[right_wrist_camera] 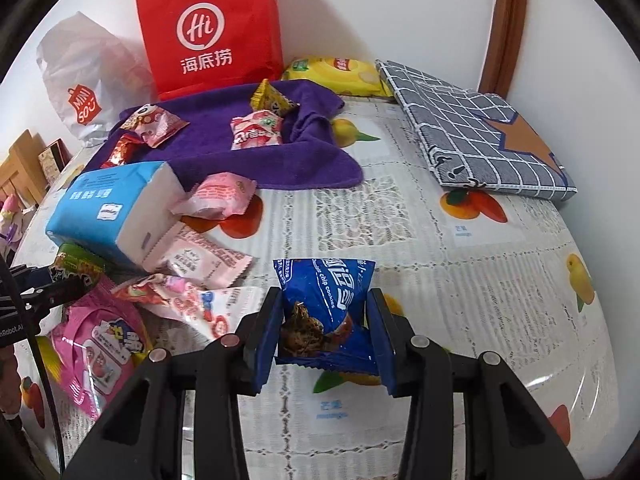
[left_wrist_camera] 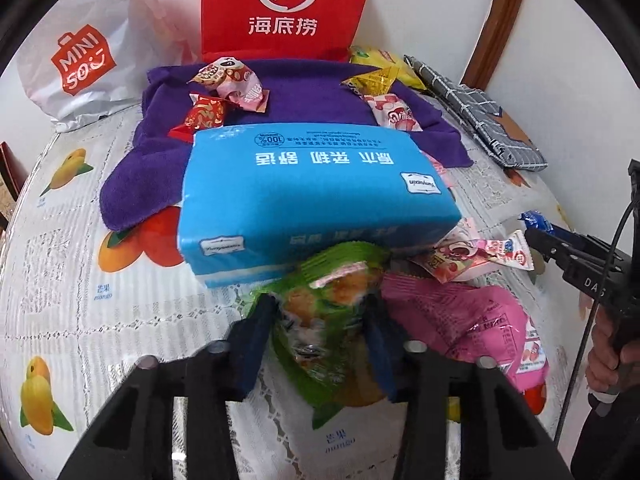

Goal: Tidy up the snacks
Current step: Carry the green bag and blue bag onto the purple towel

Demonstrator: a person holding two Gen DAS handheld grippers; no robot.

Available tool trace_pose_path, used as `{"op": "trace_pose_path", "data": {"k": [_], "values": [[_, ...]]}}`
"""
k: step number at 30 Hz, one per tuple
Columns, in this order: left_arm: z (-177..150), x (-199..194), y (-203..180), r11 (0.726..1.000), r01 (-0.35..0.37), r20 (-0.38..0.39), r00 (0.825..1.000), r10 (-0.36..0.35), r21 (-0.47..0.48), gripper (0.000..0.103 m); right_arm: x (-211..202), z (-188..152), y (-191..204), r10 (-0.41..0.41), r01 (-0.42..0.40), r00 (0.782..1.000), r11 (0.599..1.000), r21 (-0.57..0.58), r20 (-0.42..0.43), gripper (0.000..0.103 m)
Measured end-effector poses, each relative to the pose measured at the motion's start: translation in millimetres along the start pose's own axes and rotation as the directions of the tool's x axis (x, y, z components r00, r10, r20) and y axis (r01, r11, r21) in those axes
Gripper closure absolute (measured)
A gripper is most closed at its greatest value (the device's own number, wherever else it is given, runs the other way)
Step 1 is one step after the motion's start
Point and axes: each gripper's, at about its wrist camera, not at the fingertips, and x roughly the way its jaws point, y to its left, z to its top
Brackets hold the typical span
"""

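My left gripper (left_wrist_camera: 320,308) is shut on a green snack packet (left_wrist_camera: 344,268), which is pinched between the blue pads just in front of a blue tissue pack (left_wrist_camera: 312,188). My right gripper (right_wrist_camera: 326,300) is shut on a blue chocolate chip cookie packet (right_wrist_camera: 324,280) and holds it over the fruit-print tablecloth (right_wrist_camera: 460,280). A pink packet (left_wrist_camera: 472,320) and several small pink and red snacks lie to the right of the green one. More small snacks rest on a purple towel (right_wrist_camera: 248,152) further back.
A red paper bag (right_wrist_camera: 208,28) and a white Miniso bag (right_wrist_camera: 80,76) stand against the wall at the back. A yellow chips bag (right_wrist_camera: 340,74) and a grey checked pouch (right_wrist_camera: 480,128) lie at the back right. A hand (left_wrist_camera: 604,360) holds the right gripper.
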Motion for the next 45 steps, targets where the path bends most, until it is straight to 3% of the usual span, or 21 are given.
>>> {"op": "trace_pose_path", "data": {"k": [24,45], "values": [[-6,-63,9,0.998,-0.011,0.11,0.994,0.018,-0.063,0.064,-53,6,41,0.067,-0.064,0.995,0.997,-0.046,0.078,0.061],[39,-79,21,0.996,-0.004,0.15,0.989,0.017,-0.091,0.064,-65,51,82,0.149,-0.142,0.984,0.987,-0.081,0.098,0.061]]}}
